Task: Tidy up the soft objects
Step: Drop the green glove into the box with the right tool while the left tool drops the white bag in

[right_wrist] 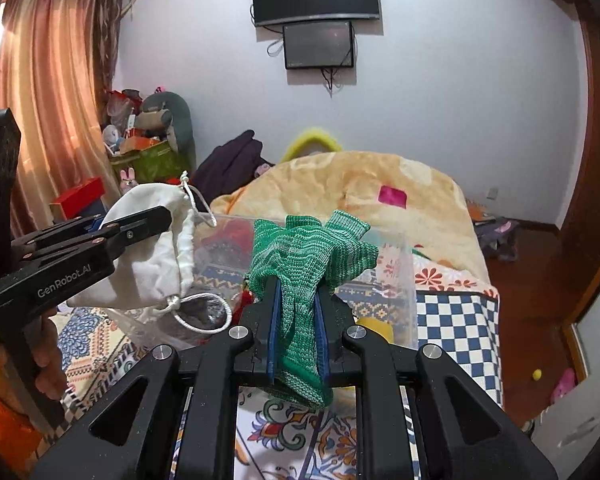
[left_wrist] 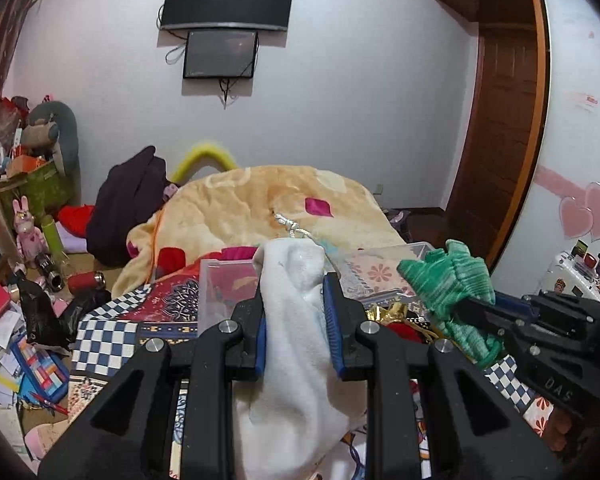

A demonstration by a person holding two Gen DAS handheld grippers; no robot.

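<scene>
My left gripper is shut on a white drawstring pouch and holds it above the bed; the pouch also shows in the right wrist view, with the left gripper clamped on it. My right gripper is shut on a green knitted glove, held up above a clear plastic box. The glove and the right gripper show at the right of the left wrist view. The clear box lies just beyond both grippers on the patterned bedspread.
A yellow fleece blanket is heaped on the bed behind the box. A dark garment lies at its left. Cluttered floor with papers and toys sits left of the bed. A wooden door is at the right.
</scene>
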